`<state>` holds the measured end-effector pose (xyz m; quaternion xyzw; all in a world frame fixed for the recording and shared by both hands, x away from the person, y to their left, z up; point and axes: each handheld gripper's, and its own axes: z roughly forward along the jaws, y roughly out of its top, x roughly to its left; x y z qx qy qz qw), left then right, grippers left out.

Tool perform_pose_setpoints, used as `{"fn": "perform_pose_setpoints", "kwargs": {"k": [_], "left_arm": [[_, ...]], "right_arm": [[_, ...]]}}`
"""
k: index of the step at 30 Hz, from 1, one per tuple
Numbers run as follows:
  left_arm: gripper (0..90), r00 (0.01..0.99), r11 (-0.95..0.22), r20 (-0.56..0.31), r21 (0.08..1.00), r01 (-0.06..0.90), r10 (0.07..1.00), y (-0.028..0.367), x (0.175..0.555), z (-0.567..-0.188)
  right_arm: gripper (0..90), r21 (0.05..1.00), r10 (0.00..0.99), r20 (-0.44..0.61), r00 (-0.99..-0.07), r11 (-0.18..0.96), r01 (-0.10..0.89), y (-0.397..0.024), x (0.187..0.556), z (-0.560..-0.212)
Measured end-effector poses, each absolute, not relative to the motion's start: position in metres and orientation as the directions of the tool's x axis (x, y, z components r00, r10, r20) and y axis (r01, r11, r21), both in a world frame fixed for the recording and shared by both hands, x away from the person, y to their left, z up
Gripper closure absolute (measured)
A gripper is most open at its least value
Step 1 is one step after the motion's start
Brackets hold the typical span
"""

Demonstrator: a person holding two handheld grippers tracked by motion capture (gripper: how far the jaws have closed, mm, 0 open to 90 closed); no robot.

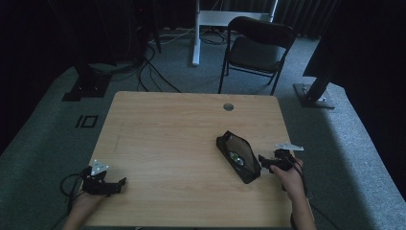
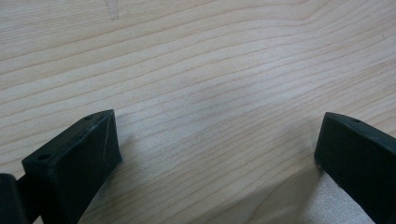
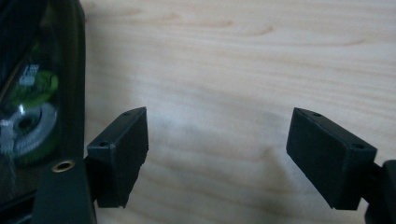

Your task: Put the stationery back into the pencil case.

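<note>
Wood-grain tabletop [image 1: 167,143] filled the foreground, w/ dim carpeted floor behind. Near edge, left: left gripper [image 1: 122,182] lay low on the wood, jaws spread wide, nothing betw. them. Near edge, right: right gripper [image 1: 262,162] had its jaws wide apart & empty, over bare wood, just beside the black case [image 1: 238,155]. Case lay flat, right of centre, clear lid up, green & silver contents visible inside. Farther back: black chair [image 1: 258,48] on the floor, beyond the tabletop.
</note>
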<state>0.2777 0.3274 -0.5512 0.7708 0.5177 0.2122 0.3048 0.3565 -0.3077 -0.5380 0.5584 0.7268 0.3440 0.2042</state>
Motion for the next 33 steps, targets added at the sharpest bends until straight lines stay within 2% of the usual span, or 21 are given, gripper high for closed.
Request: {"fn": "perform_pose_setpoints", "kwargs": {"k": [10, 17, 33], "left_arm": [[0.1, 0.374, -0.277, 0.011, 0.691, 0.668, 0.928, 0.327, 0.278, -0.551], [0.0, 0.374, -0.278, 0.011, 0.691, 0.667, 0.927, 0.327, 0.278, -0.551], [0.0, 0.375, -0.280, 0.013, 0.690, 0.668, 0.927, 0.327, 0.278, -0.551]], "right_arm": [[18.5, 0.734, 0.955, 0.100, -0.279, 0.118, 0.669, -0.310, 0.344, -0.550], [14.2, 0.730, 0.954, 0.011, -0.301, 0.198, 0.654, -0.307, 0.338, -0.553], [13.0, 0.729, 0.948, 0.006, -0.317, 0.213, 0.650, -0.306, 0.337, -0.553]]}}
